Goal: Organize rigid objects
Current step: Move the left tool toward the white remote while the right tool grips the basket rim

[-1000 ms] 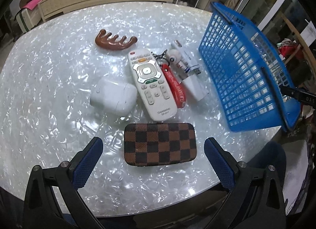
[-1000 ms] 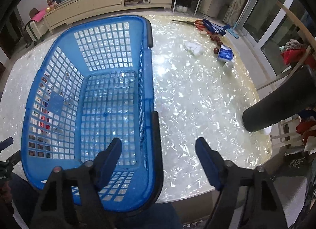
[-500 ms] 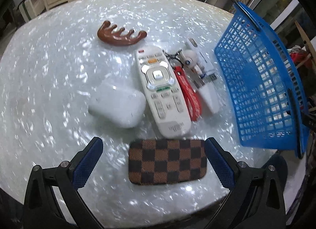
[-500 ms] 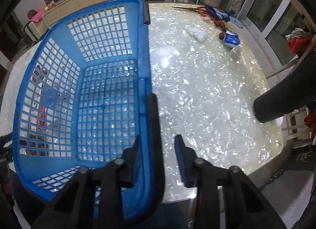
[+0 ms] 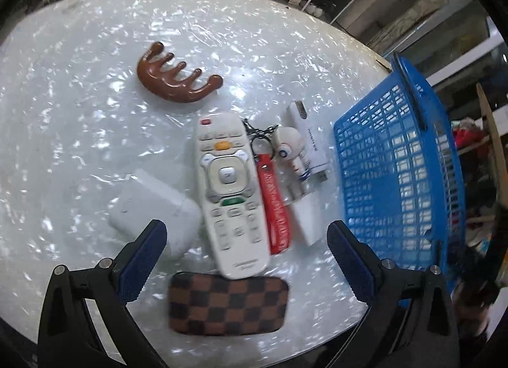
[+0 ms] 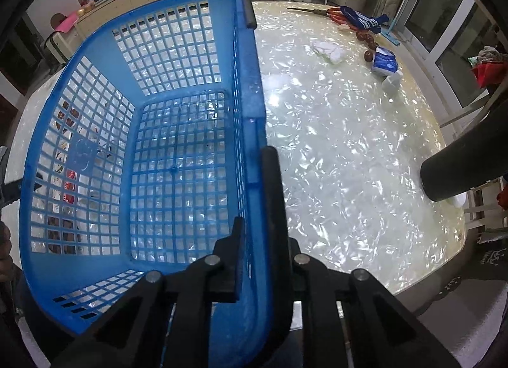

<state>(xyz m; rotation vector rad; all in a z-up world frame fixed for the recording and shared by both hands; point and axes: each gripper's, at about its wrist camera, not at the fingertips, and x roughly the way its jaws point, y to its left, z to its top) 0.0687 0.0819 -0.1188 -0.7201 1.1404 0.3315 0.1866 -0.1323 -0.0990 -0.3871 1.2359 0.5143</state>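
Observation:
In the left wrist view my left gripper (image 5: 243,255) is open above the near end of a white remote (image 5: 230,193). A brown checkered case (image 5: 228,303) lies just below it. A white earbud case (image 5: 152,209), a red strap keychain (image 5: 274,203) with a small figure, a white stick-shaped device (image 5: 309,142) and a brown comb (image 5: 177,81) lie around the remote. In the right wrist view my right gripper (image 6: 262,250) is shut on the right rim of the empty blue basket (image 6: 95,88), which also shows in the left wrist view (image 5: 400,171).
The pearly round table (image 6: 343,152) carries scissors (image 6: 320,12), a blue-and-white cloth (image 6: 362,17), a white crumpled item (image 6: 328,49), a blue packet (image 6: 384,63) and small dark fruits at its far right. A dark cylinder (image 6: 466,165) juts in from the right. Cabinets stand behind.
My right gripper closed on the basket's rim. My left gripper moved forward over the checkered case toward the remote, staying open.

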